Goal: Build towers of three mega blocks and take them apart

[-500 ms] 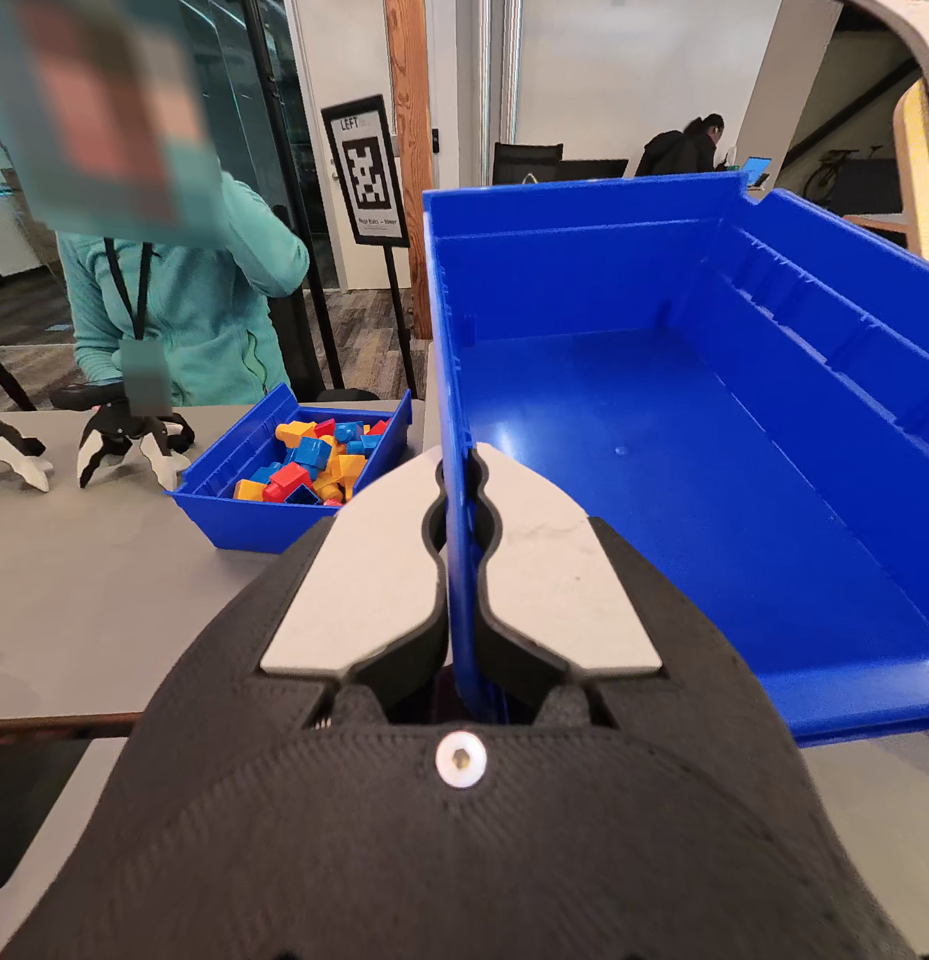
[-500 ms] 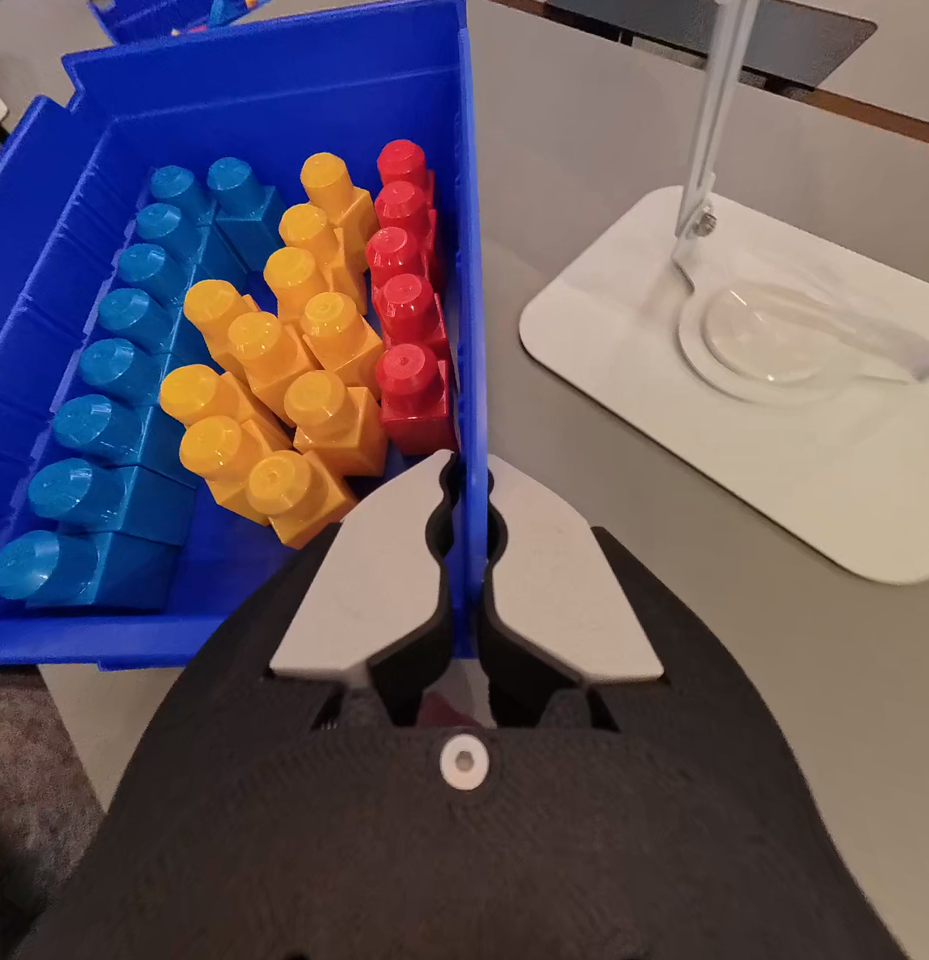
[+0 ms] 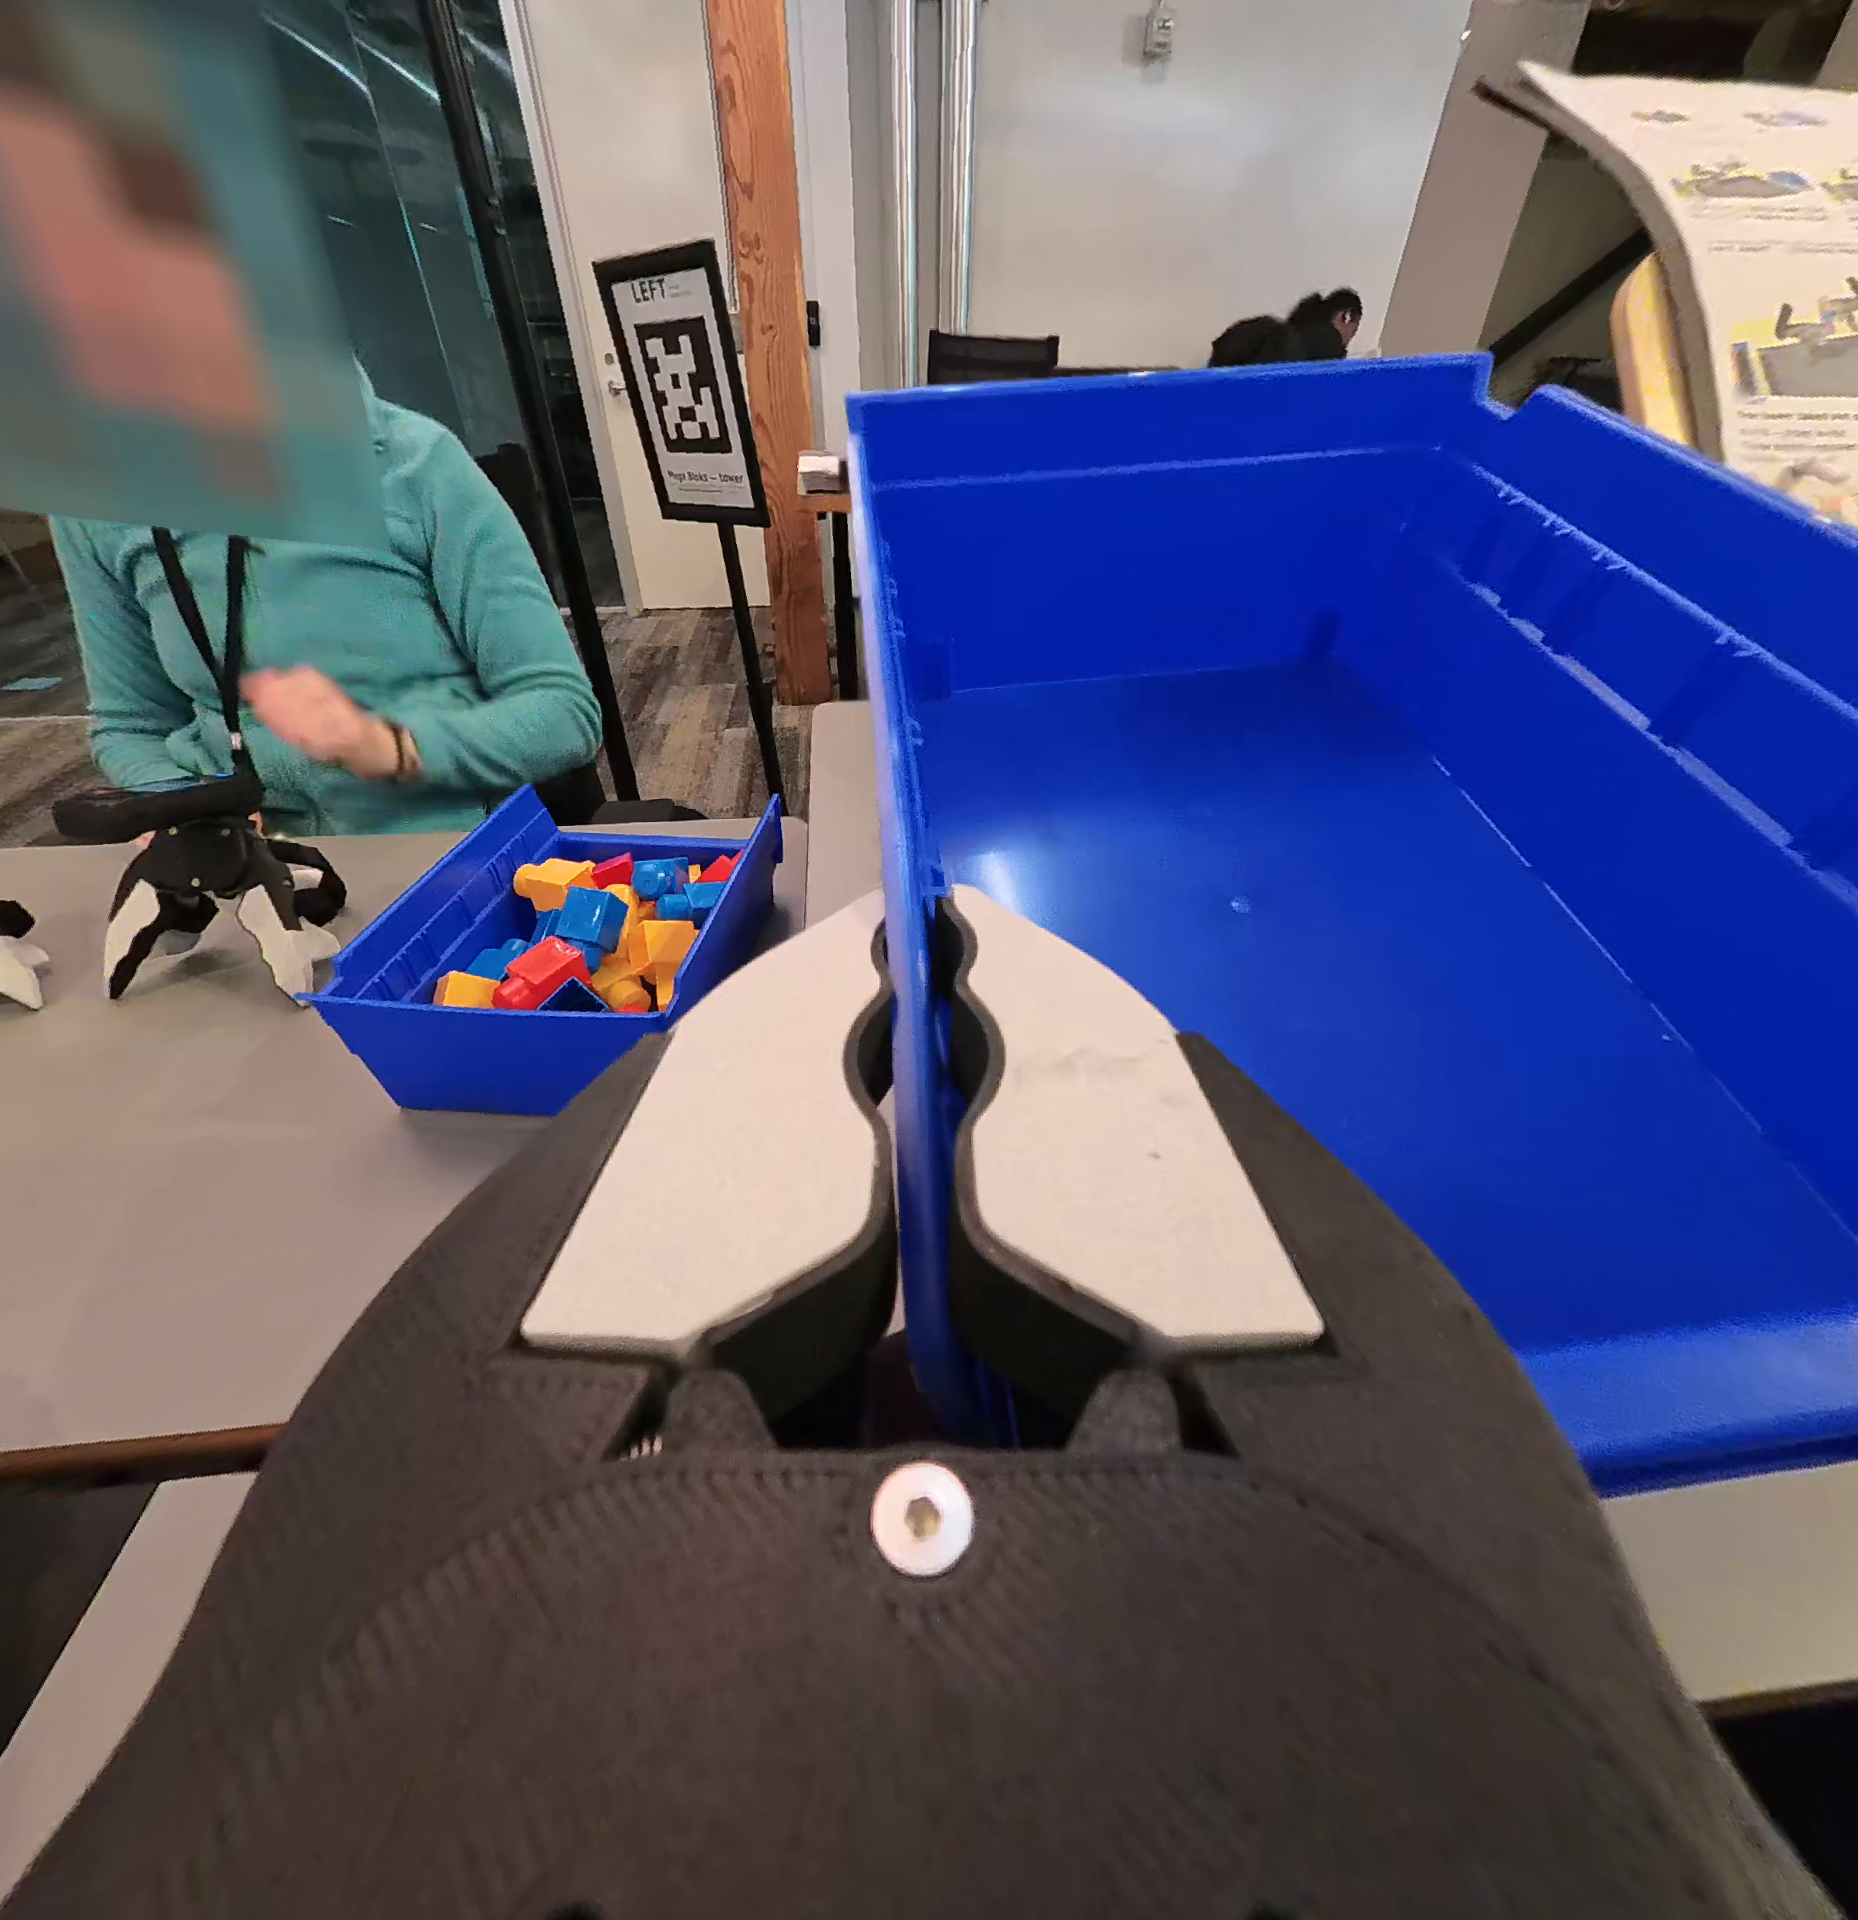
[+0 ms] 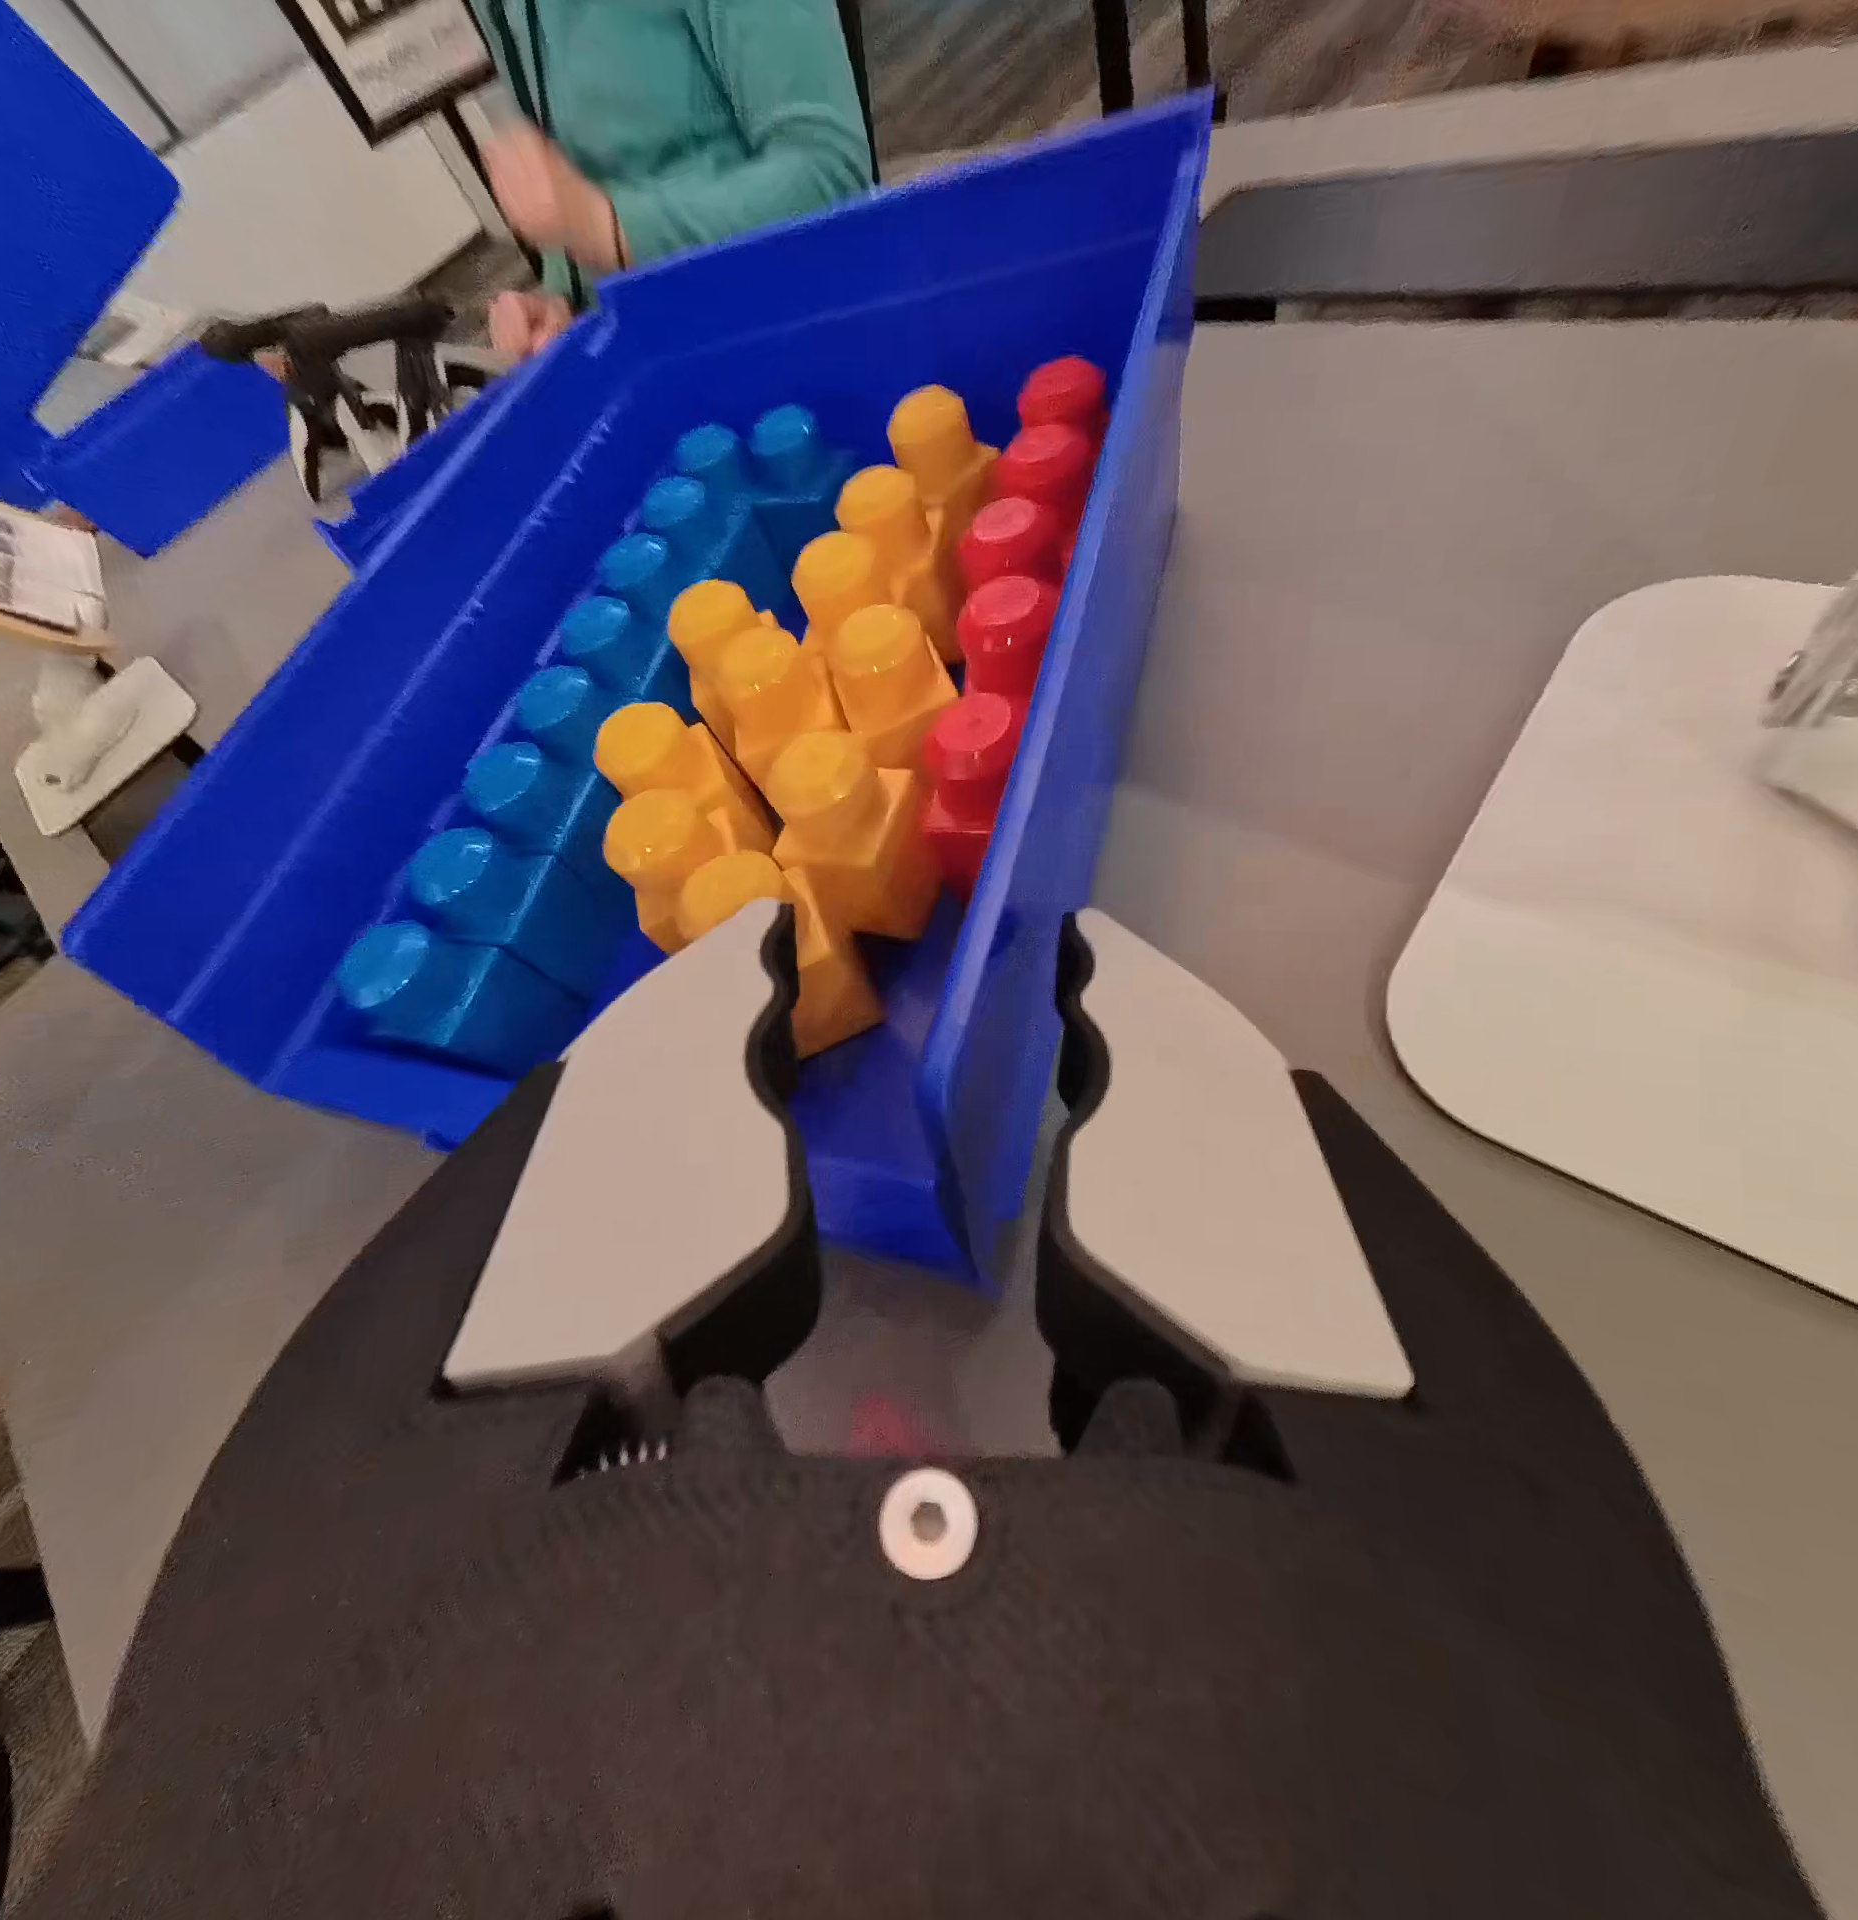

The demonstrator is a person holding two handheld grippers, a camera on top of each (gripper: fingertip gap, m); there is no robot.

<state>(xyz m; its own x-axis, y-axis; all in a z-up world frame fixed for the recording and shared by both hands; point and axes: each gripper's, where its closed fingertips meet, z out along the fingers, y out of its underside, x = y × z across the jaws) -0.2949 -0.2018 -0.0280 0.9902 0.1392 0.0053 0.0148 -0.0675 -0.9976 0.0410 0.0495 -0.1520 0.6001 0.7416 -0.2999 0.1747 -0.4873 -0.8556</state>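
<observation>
Left wrist view: left gripper [image 3: 917, 925] clamps its pads on the side wall of an empty blue plastic bin [image 3: 1320, 935]. Right wrist view: right gripper [image 4: 920, 935] stands spread wide astride the wall of a second blue plastic bin [image 4: 1050, 831]; blue, yellow and red mega blocks [image 4: 779, 686] stand ahead of the left finger.

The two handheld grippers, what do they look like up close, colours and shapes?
Both look alike. The left gripper and right gripper each have a broad black body with a woven-looking printed texture, one white round screw at its centre, and two flat light-grey fingers lined with wavy black pads. No cables or sleeves show.
</observation>
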